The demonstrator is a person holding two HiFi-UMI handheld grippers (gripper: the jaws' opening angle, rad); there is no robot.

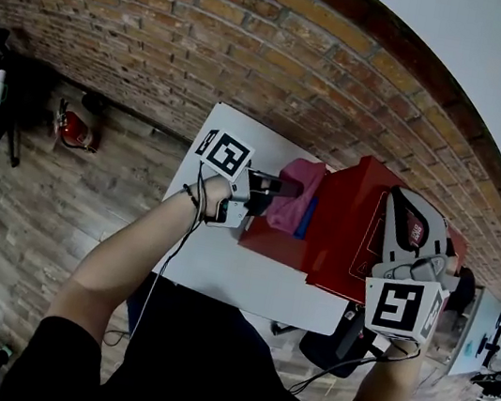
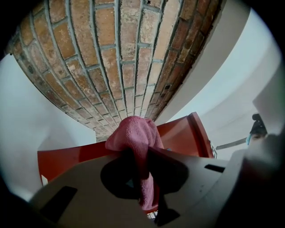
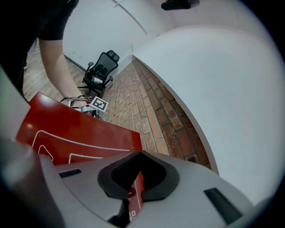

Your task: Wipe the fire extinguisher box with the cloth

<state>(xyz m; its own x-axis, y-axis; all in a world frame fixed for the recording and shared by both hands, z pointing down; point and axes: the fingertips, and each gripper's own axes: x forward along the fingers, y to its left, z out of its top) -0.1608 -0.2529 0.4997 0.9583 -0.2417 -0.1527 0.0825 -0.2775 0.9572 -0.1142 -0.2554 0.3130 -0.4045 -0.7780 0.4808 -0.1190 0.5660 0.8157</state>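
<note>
Left gripper [image 1: 278,188], forearm reaching toward one o'clock, pinches the cloth [image 1: 295,204]; right gripper [image 1: 409,217], at three o'clock, clamps the fire extinguisher box [image 1: 346,225] edge.

Pink cloth [image 1: 294,202] crumpled; it touches an edge of the red fire extinguisher box [image 1: 346,228].

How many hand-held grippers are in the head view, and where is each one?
2. The left hand-held gripper holds the pink cloth at the red box's left side. The right hand-held gripper grips the box's right part. None seems hidden.
</note>
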